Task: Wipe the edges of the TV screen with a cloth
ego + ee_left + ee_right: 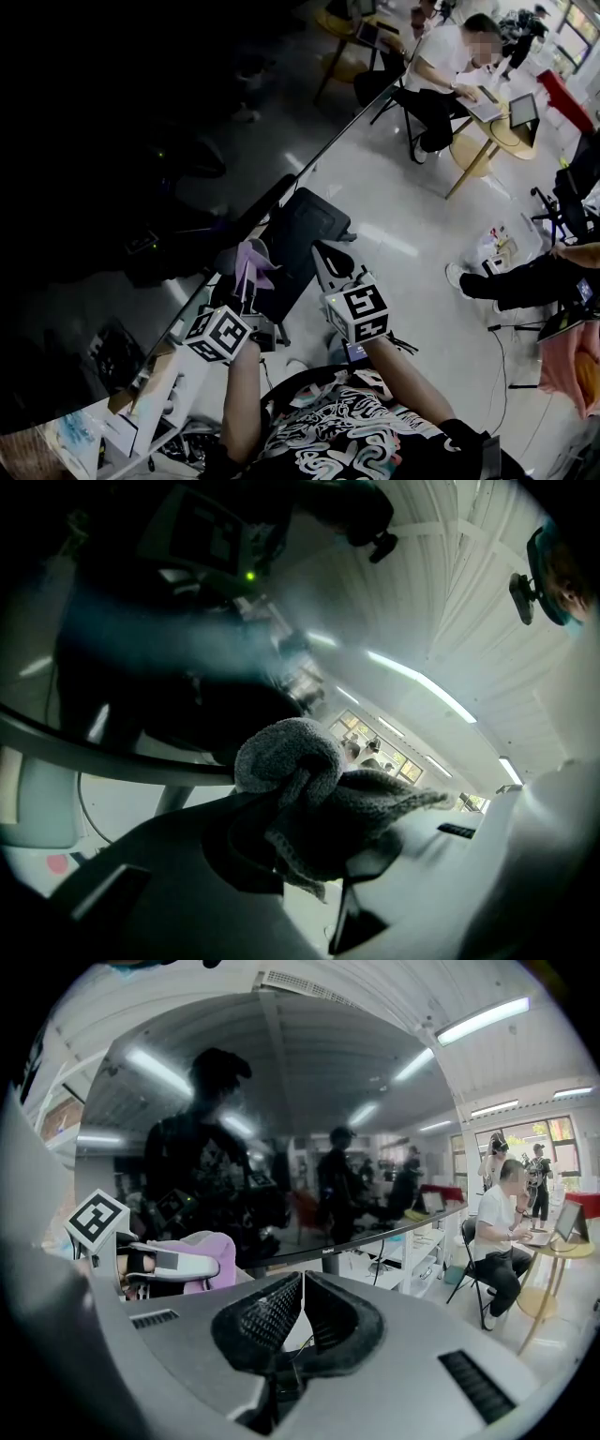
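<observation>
The big dark TV screen (141, 141) fills the left of the head view, its lower edge (281, 187) running diagonally. My left gripper (246, 286) is shut on a bunched purple cloth (251, 262) held just below that edge. In the left gripper view the cloth (309, 799) is wadded between the jaws, in front of the dark screen (141, 667). My right gripper (330, 261) hangs beside it with nothing in it. In the right gripper view its jaws (302, 1288) are shut tip to tip and face the screen (281, 1147). The left gripper's cloth (211, 1255) shows at the left there.
A black office chair (300, 230) stands right under both grippers. White shelving (150, 403) sits below the TV. A person works at a round table (502, 131) at the back right. Another person's legs (516, 281) and cables lie on the floor to the right.
</observation>
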The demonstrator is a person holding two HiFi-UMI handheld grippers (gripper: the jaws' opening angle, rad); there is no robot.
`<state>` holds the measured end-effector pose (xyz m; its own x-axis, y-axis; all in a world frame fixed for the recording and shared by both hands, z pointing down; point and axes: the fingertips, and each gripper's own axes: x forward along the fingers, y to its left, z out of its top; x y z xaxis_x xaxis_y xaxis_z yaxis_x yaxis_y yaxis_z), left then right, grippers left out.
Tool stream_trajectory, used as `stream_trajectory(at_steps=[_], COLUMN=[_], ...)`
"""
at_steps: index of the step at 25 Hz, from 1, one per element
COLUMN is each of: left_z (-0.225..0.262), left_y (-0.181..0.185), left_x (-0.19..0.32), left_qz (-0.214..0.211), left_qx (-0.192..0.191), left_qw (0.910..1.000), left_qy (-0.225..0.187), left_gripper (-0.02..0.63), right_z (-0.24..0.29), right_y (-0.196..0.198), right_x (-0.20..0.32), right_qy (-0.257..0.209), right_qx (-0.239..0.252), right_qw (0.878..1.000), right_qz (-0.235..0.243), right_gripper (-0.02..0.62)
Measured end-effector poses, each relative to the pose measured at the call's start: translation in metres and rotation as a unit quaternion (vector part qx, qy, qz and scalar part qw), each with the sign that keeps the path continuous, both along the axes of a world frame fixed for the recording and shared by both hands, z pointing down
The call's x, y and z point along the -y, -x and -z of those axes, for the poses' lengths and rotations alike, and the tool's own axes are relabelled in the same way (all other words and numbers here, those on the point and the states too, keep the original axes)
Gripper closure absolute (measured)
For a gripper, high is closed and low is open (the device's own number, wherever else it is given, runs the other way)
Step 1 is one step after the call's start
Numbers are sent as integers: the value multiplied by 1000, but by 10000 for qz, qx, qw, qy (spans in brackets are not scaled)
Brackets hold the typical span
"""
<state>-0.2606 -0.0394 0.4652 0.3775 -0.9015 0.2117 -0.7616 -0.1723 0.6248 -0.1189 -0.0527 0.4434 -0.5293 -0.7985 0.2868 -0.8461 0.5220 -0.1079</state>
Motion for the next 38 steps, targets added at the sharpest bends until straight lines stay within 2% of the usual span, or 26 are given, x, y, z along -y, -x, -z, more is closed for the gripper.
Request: stream_trajectory(at_steps=[7,28,38], left_z=[0,1,-5], left_y=[-8,-38,-44], left_x=[9,38,51], left_qz=[-36,-314,-383], left_qx=[-193,-219,-305], left_qw=[9998,9992,9987], left_qy=[36,87,106], left_gripper=[494,494,494], right_z=[1,2,-1], right_y=[-8,-35,-60], right_x=[7,29,36], right_qy=[34,111,16], right_qx=[62,199,228], right_qw=[10000,9992,9973], right_qz=[-44,-329,-700], right_gripper=[565,565,565])
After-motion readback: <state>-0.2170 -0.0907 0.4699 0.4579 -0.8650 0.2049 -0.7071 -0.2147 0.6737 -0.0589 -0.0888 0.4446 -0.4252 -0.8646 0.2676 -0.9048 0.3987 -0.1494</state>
